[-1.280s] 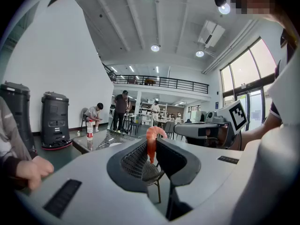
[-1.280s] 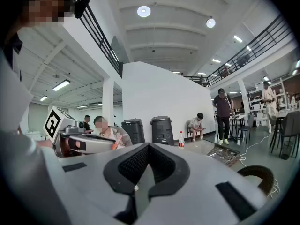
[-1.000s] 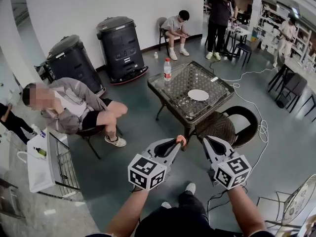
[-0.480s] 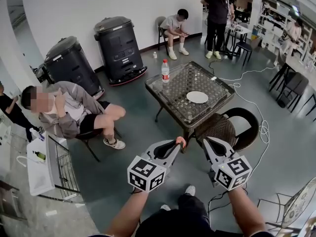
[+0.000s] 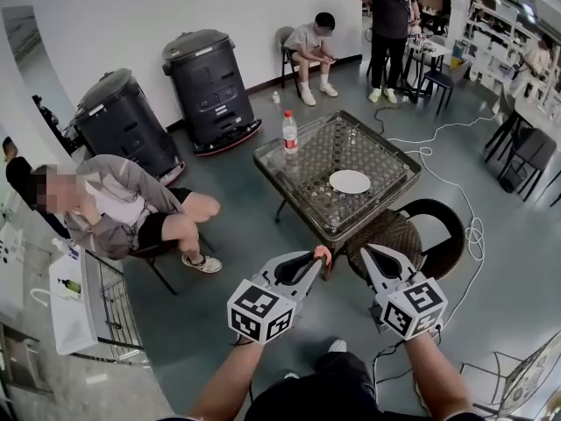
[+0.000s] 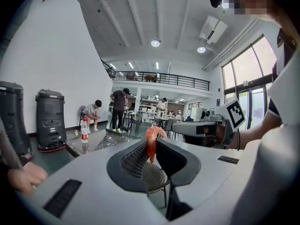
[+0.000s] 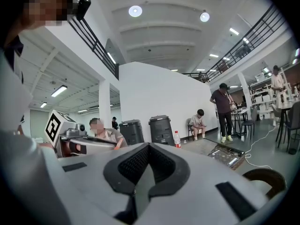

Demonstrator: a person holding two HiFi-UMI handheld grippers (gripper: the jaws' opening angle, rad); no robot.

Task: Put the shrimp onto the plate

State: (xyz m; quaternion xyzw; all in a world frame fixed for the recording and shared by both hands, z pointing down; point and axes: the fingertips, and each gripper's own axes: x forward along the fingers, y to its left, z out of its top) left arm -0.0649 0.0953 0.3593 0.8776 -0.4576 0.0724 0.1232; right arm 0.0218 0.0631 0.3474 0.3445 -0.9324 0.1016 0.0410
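A pink-orange shrimp (image 5: 322, 253) (image 6: 151, 142) sticks up between the tips of my left gripper (image 5: 318, 256) (image 6: 152, 150), which is shut on it. The white plate (image 5: 350, 181) lies bare on the glass-topped table (image 5: 307, 178) ahead, well beyond both grippers. My right gripper (image 5: 368, 252) (image 7: 149, 148) is held beside the left one, its jaws shut with nothing between them. Both grippers hang at about waist height, short of the table's near corner. In the left gripper view the table (image 6: 110, 138) shows low behind the shrimp.
A water bottle (image 5: 288, 132) stands at the table's far left edge. Two wicker chairs (image 5: 386, 226) sit at the table's near side. A seated person (image 5: 114, 204) is at the left, by a wire rack (image 5: 110, 301). Black bins (image 5: 210, 82) line the wall. Cables (image 5: 456, 196) trail on the floor to the right.
The table and plate have drawn slightly closer in the head view. Both grippers keep the same pose, and the left one still grips the shrimp.
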